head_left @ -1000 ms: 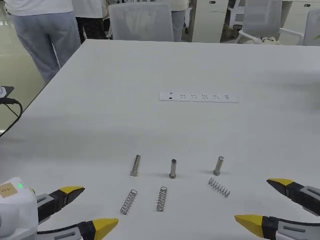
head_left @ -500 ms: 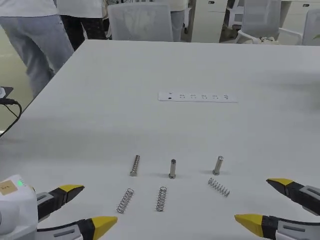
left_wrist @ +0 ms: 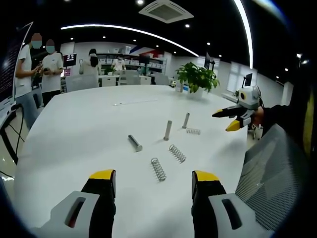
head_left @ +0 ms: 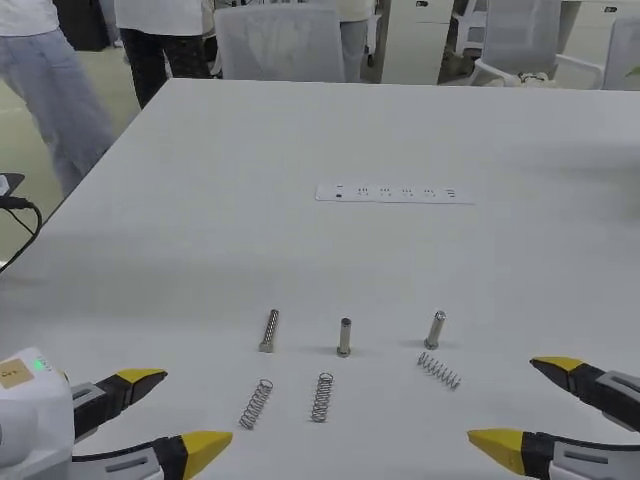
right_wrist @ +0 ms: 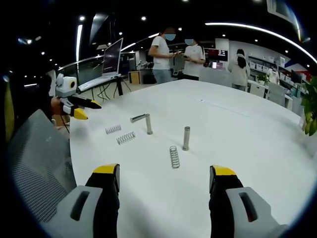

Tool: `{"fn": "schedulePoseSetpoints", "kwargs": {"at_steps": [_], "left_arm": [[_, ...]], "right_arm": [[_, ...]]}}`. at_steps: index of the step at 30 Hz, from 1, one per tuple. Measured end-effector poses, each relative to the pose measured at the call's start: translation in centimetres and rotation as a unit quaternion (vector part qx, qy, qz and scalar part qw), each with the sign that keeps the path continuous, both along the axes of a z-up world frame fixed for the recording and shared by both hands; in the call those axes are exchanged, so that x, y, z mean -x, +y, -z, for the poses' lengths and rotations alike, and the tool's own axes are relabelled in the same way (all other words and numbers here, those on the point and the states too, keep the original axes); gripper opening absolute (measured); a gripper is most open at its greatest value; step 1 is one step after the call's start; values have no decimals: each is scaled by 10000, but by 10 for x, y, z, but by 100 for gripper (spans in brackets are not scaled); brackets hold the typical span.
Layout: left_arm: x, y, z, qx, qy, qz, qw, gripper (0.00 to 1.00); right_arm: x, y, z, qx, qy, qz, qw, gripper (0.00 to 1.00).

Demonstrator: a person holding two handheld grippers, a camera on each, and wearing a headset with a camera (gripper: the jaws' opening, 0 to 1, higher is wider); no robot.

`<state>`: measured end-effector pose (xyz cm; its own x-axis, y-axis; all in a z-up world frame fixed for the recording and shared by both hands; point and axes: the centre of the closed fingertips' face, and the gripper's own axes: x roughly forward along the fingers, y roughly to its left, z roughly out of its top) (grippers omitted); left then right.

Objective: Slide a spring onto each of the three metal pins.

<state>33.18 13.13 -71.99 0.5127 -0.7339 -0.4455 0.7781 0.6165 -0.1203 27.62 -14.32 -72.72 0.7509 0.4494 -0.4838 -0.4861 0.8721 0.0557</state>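
Observation:
Three metal pins stand in a row on the white table (head_left: 200, 230): the left pin (head_left: 270, 330) lies on its side, while the middle pin (head_left: 344, 337) and right pin (head_left: 435, 329) are upright. In front of each lies a spring: left spring (head_left: 256, 403), middle spring (head_left: 322, 396), right spring (head_left: 438, 371). My left gripper (head_left: 172, 412) hovers open at the near left, and my right gripper (head_left: 522, 403) is open at the near right. Neither holds anything. The left gripper view has the springs (left_wrist: 158, 169) ahead of the open left gripper (left_wrist: 153, 177). The right gripper (right_wrist: 164, 171) faces a spring (right_wrist: 174, 156).
A white power strip (head_left: 392, 193) lies across the middle of the table. Chairs (head_left: 280, 42) and standing people (head_left: 160, 30) are beyond the far edge. A black cable (head_left: 20, 210) hangs off the left edge.
The people behind the table have walked to the left. Both grippers, the pins and the springs stay where they were.

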Motion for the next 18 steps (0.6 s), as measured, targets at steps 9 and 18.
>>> {"fn": "schedulePoseSetpoints", "kwargs": {"at_steps": [9, 18], "left_arm": [[-6, -5, -3, -27, -44, 68, 10000, 57], [-23, -8, -7, -72, -102, 143, 9998, 56]], "right_arm": [[2, 0, 0, 0, -3, 12, 10000, 73], [5, 3, -2, 9, -26, 41, 10000, 73]]}}
